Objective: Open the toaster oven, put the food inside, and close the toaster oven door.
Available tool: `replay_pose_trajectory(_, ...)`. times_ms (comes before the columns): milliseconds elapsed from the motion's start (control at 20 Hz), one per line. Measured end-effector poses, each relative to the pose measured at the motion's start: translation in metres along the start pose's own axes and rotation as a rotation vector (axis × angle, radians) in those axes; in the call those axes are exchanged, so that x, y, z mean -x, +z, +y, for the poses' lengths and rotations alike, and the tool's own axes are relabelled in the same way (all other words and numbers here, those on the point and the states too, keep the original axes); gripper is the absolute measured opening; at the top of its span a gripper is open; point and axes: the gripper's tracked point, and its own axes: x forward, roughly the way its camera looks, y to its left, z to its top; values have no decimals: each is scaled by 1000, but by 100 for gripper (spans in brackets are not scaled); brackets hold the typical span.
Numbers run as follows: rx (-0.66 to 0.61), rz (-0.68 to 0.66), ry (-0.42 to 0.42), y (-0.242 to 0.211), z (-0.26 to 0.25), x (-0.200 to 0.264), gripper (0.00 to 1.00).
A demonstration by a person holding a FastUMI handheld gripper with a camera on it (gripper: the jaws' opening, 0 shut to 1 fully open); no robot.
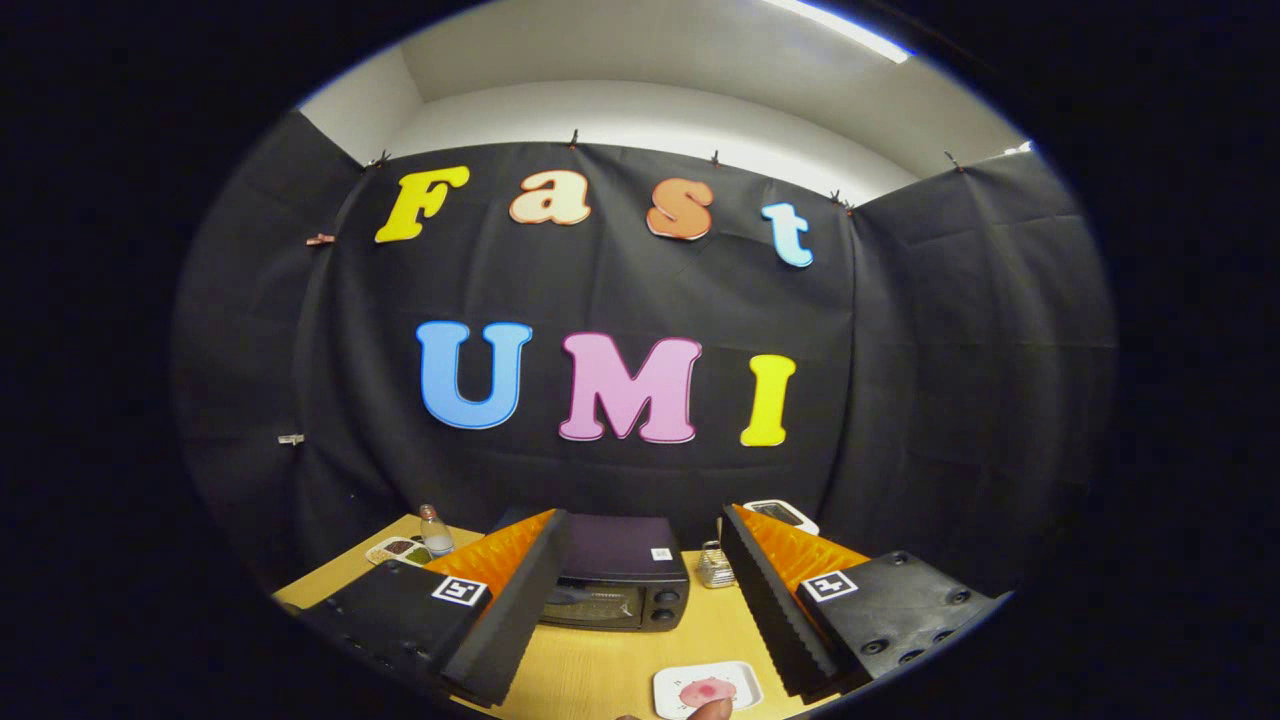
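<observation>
Pink food (707, 691) on a white plate (670, 690) lies nearest, just ahead of the gripper (635, 570), whose fingers stand wide apart, holding nothing. From left on the wooden counter (600, 670): a patterned dish (398, 549), a small bottle (435, 530), the black toaster oven (620, 585) with door closed between the fingers, a wire holder (715, 566), and a white device (782, 514).
</observation>
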Motion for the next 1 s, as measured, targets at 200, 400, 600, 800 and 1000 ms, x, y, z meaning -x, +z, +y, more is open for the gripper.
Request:
replay_pose_trajectory(200,-30,144,68,-72,42,-65,98)
replay_pose_trajectory(400,6,259,113,-132,76,-118,98)
replay_pose_trajectory(600,4,362,115,-184,101,-150,98)
replay_pose_trajectory(800,-13,431,85,-214,106,-173,98)
replay_pose_trajectory(1000,-16,472,65,-234,108,-183,98)
